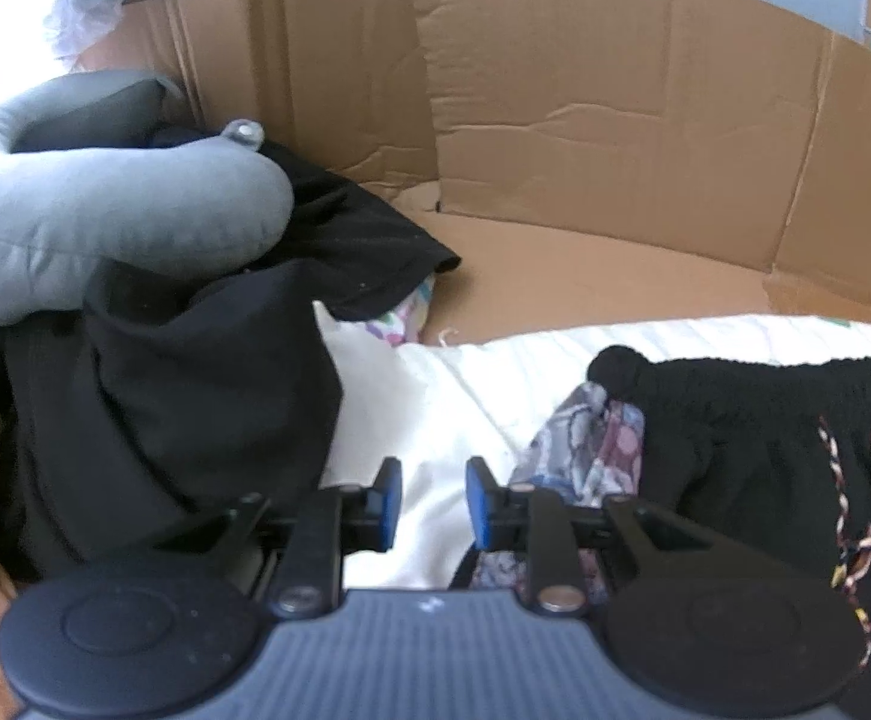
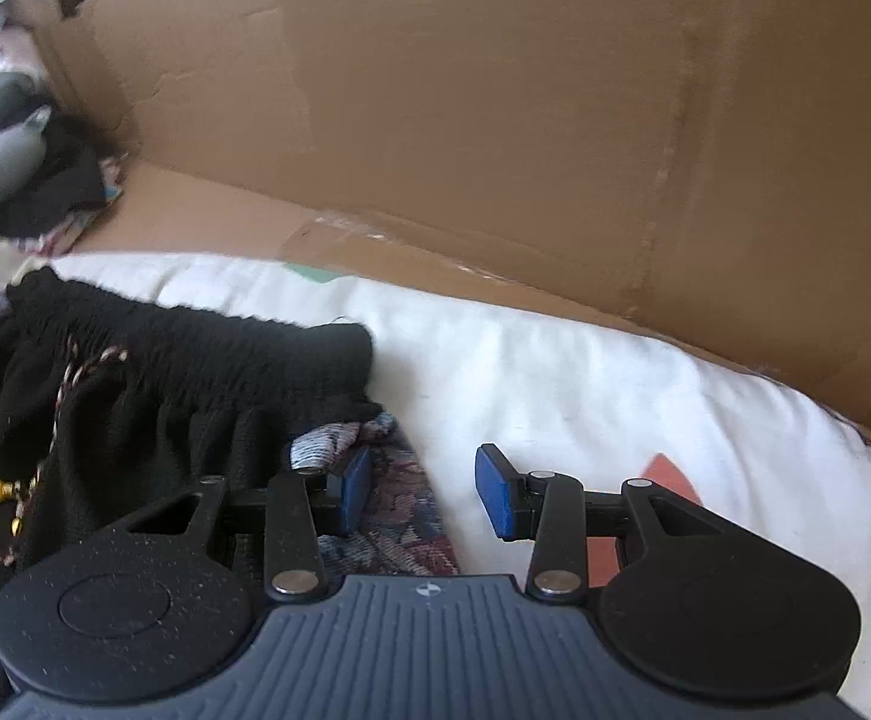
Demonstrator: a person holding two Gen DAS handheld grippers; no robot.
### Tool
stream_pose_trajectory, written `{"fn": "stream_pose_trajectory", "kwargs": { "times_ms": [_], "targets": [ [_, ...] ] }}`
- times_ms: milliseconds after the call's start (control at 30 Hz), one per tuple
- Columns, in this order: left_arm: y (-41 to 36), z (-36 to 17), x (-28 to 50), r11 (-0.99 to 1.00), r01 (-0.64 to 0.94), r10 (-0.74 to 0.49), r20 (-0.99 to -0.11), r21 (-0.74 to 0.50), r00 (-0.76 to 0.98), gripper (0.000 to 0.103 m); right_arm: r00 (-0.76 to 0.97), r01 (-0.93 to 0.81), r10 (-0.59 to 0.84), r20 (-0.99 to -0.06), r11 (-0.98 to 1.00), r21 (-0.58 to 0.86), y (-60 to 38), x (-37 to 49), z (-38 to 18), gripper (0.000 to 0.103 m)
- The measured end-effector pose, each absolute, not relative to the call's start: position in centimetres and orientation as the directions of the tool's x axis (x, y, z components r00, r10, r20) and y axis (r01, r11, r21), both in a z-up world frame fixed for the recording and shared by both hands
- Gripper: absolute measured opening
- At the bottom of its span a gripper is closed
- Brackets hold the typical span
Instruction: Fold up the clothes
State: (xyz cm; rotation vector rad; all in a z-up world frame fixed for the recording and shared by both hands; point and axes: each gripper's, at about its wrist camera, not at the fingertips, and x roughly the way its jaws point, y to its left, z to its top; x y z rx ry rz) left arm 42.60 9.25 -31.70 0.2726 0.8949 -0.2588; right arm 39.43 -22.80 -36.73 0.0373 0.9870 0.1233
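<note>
The left tongs (image 1: 433, 501) stand spread, their blue pads apart with nothing between them, above a white quilted cloth (image 1: 435, 408) that covers the surface. Just to their right lies a patterned fabric in grey, purple and blue (image 1: 591, 444), and its lower part runs under the right-hand pad. A black knitted garment with a gathered waistband (image 1: 765, 420) lies over that patterned fabric and fills the right side of the left wrist view; a twisted drawstring in red, white and yellow (image 1: 855, 516) hangs across it. To the left of the tongs is a heap of dark clothes (image 1: 195, 396), and a grey U-shaped neck pillow (image 1: 105, 210) rests on top of the heap. Brown cardboard walls (image 1: 615, 120) stand behind everything.

The right tongs (image 2: 423, 495) are also spread and hold nothing. Their left-hand pad sits over the patterned fabric (image 2: 399, 516) at the right-hand edge of the black garment (image 2: 195, 372), while the right-hand pad is over the white cloth (image 2: 555, 372). An orange patch (image 2: 669, 474) shows on the cloth beside that pad. The garment's gathered waistband runs across the left half of the right wrist view, with the drawstring (image 2: 69, 378) and small gold beads (image 2: 0, 489) on it. The cardboard wall (image 2: 495, 120) rises close behind the cloth.
</note>
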Motion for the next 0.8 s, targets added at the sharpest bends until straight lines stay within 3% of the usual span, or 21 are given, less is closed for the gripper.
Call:
{"fn": "stream_pose_trajectory", "kwargs": {
  "times_ms": [367,533,633,800],
  "targets": [
    [8.8,-31.4,42.5,0.915,0.402,-0.216,-0.793,0.04,0.57,0.025,0.539,-0.121,0.194,-0.82,0.981,0.153,-21.9,38.9,-36.8,0.044],
    [8.0,-32.5,42.6,0.907,0.419,-0.217,-0.811,0.038,0.544,0.025,0.529,-0.174,0.194,-0.826,0.978,0.118,-20.9,39.2,-37.1,0.044],
    [7.6,-32.9,42.8,0.904,0.426,-0.215,-0.817,0.041,0.535,0.032,0.525,-0.2,0.197,-0.828,0.974,0.105,-20.5,39.7,-37.2,0.044],
    [6.6,-33.4,43.1,0.888,0.458,-0.235,-0.83,0.028,0.506,0.033,0.512,-0.266,0.228,-0.828,0.959,0.1,-19.8,40.4,-37.2,0.044]
  ]
}}
